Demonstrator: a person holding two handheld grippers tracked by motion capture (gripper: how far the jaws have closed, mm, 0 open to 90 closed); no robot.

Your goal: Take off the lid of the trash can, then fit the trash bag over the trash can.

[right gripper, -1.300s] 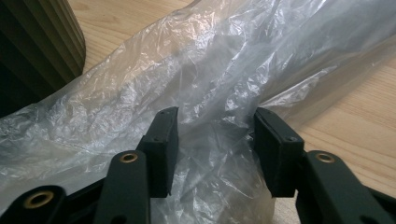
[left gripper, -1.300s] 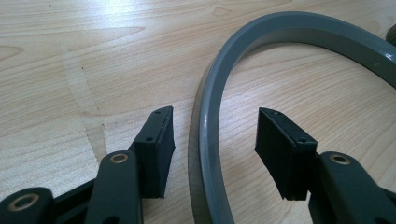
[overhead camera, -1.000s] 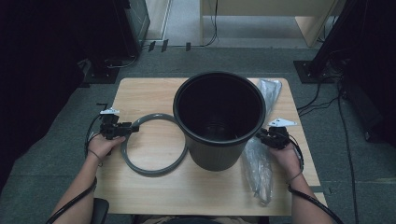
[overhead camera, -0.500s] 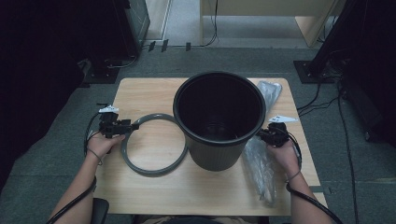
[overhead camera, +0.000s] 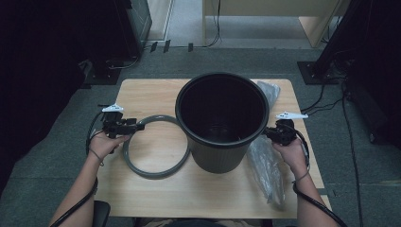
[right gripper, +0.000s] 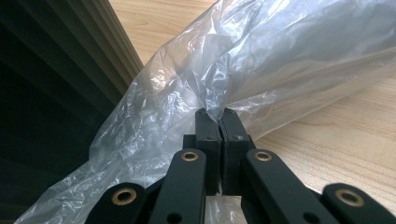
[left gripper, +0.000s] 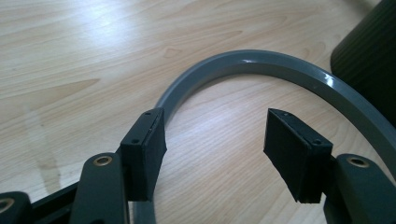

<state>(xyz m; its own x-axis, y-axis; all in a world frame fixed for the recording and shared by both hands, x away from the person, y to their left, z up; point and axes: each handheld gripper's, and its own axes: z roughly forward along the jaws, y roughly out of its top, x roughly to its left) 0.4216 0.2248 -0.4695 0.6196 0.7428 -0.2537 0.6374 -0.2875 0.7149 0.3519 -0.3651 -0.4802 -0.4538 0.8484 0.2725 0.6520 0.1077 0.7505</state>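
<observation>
Right gripper (right gripper: pixel 221 122) rose — pinching plastic bag (right gripper: pixel 261 70).

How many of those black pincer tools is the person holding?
2: the left gripper over the grey ring, the right gripper pinching the plastic bag beside the bin.

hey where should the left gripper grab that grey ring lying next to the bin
Grip the grey ring on its near-left arc, farthest from the black bin. It lies flat and the band is narrow, so bring the left gripper down from above with one jaw inside and one outside.
</observation>
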